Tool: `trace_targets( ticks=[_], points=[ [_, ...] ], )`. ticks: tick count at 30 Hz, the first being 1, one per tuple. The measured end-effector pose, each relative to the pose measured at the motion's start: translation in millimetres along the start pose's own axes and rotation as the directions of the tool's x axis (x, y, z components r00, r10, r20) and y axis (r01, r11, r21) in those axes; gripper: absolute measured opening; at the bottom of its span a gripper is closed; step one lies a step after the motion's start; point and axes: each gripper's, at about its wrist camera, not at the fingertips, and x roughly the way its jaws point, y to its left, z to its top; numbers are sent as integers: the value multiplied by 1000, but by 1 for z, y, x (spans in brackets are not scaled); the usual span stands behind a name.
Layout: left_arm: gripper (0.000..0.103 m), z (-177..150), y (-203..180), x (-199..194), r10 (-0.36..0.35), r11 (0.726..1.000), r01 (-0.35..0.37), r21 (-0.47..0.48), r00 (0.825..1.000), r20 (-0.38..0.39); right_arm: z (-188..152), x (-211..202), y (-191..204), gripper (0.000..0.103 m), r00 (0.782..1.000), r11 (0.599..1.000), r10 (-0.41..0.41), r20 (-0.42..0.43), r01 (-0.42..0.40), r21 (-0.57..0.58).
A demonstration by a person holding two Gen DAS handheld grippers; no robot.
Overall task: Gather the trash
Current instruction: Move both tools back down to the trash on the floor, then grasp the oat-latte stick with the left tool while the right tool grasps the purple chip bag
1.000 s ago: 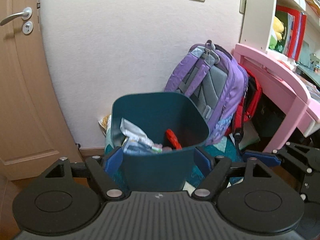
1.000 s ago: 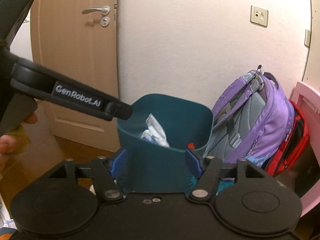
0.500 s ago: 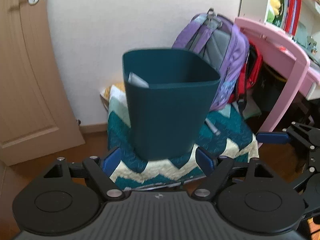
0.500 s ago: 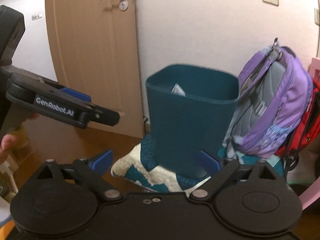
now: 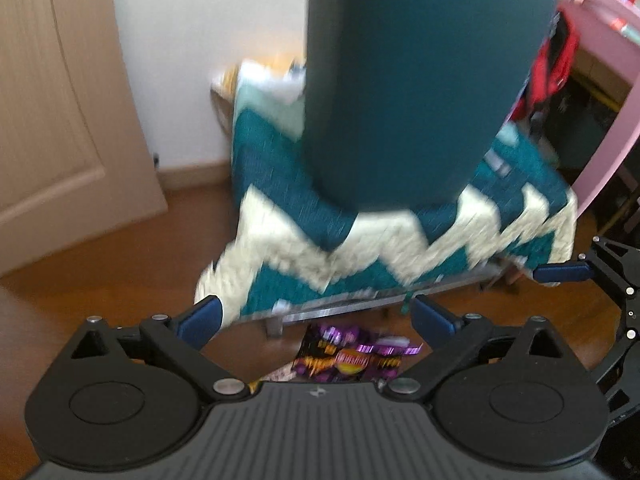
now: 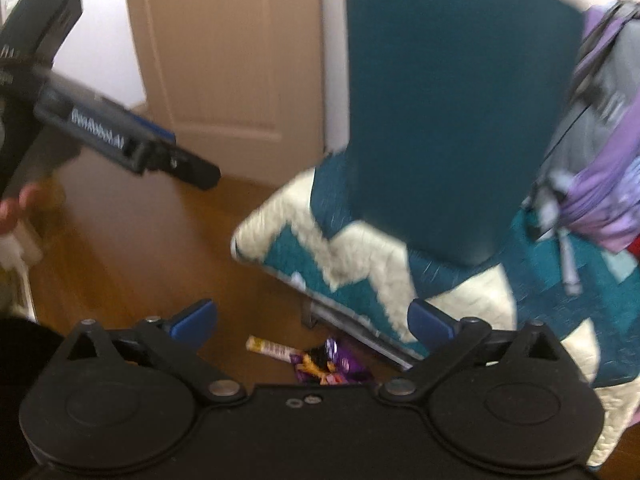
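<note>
A dark teal bin (image 5: 408, 80) (image 6: 452, 100) stands on a low bench draped with a teal and cream zigzag quilt (image 5: 360, 240) (image 6: 360, 256). On the wood floor in front of the bench lies a purple snack wrapper (image 5: 352, 356) (image 6: 328, 364). Beside it is a thin yellow stick wrapper (image 6: 268, 348). My left gripper (image 5: 316, 316) hangs low over the purple wrapper, its jaws opening with nothing between them. My right gripper (image 6: 312, 320) is just above both wrappers, its jaws also opening and empty. Each gripper shows in the other's view: the left gripper (image 6: 192, 172), the right gripper (image 5: 560, 273).
A purple backpack (image 6: 600, 140) leans on the bench to the right of the bin, with a red bag (image 5: 556, 60) behind it. A pink desk (image 5: 600, 40) stands at the right and a wooden door (image 5: 60, 100) at the left. A hand (image 6: 16, 204) grips the left tool.
Both grippers have dropped from the bin's rim to just above the floor. Their jaws have spread wider. The wrappers under the bench have come into view.
</note>
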Motion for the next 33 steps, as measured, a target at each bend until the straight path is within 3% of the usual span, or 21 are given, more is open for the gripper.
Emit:
trace_targets(
  ticks=[6, 19, 27, 33],
  points=[
    [101, -45, 33, 82, -32, 999, 29, -23, 991, -128, -40, 88, -9, 103, 990, 1000, 9, -141, -11, -10],
    [101, -119, 53, 263, 23, 999, -8, 54, 956, -292, -99, 246, -46, 99, 925, 999, -10, -379, -9, -49],
    [101, -144, 62, 346, 43, 983, 22, 181, 936, -350, -126, 302, -55, 92, 897, 986, -4, -442, -70, -151],
    [101, -161, 70, 393, 56, 984, 21, 179, 909, -412, -135, 329, -61, 83, 882, 984, -1, -472, -84, -159]
  ],
)
